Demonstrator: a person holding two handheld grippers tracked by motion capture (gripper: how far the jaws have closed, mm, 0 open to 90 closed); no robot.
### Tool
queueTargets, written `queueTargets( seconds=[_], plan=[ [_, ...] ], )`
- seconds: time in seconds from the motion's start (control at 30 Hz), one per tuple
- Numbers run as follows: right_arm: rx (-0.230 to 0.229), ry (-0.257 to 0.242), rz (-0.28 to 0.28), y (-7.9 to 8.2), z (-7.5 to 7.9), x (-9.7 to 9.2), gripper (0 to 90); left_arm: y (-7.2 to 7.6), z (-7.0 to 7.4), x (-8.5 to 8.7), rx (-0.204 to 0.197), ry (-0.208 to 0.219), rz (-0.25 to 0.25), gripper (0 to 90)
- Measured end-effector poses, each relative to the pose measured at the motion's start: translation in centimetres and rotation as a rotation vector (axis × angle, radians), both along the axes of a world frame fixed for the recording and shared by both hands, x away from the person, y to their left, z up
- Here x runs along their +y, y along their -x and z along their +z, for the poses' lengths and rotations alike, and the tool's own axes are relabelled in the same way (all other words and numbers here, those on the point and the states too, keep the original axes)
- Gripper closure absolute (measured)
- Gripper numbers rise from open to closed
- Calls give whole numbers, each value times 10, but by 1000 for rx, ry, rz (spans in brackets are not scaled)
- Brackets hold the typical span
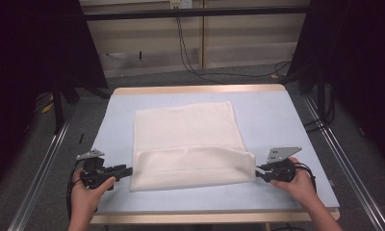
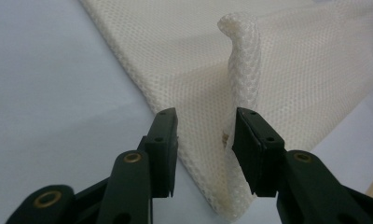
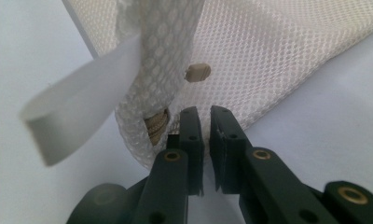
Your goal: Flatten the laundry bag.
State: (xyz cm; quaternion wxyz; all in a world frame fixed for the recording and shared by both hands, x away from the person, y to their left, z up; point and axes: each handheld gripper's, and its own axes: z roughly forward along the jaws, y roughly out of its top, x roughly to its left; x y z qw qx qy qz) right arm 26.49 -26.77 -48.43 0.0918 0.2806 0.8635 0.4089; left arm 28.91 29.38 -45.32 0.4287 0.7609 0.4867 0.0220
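A cream-white mesh fabric bag (image 1: 188, 144) lies flat on the middle of the pale blue worktop (image 1: 272, 115), its near part folded back over itself. At the bag's near left corner, the left gripper (image 2: 205, 135) has its fingers (image 2: 163, 140) parted, the raised mesh edge standing between them against the one finger. At the bag's near right corner, the right gripper (image 3: 205, 140) has its fingers almost closed, pinching the mesh edge beside a tan zipper pull (image 3: 197, 72).
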Motion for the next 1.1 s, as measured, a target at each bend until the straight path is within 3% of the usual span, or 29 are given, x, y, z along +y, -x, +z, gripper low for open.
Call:
queueTargets(
  seconds=[0.1,0.37,0.43,0.53,0.63,0.77,0.83,0.87,1.0,1.1],
  plan=[
    [0,0,-3,1,0,0,836,-3,-3,2,18,-61,23,582],
    [10,-23,-19,1,-2,-1,836,-7,-15,-12,65,-85,-26,560],
    [11,-26,-32,1,-2,-1,822,-7,-18,-18,93,-89,-39,602],
    [-2,-15,-79,2,-1,-2,731,-6,-17,-21,88,-130,-37,649],
    [22,-25,-111,1,-1,-2,686,-5,-15,-27,74,-192,-31,739],
    [37,-30,-150,0,-2,-1,636,-9,-14,-33,103,-194,-33,857],
    [55,-39,-158,-2,-3,0,660,-13,-15,-36,82,-191,-6,870],
    [62,-44,-160,-3,-4,1,701,-15,-15,-35,84,-202,-19,874],
    [89,-35,-139,-12,-1,7,869,-27,-16,-41,45,-210,13,878],
    [63,-16,-148,-20,-1,10,875,-41,-18,-40,39,-199,31,879]
  ],
)
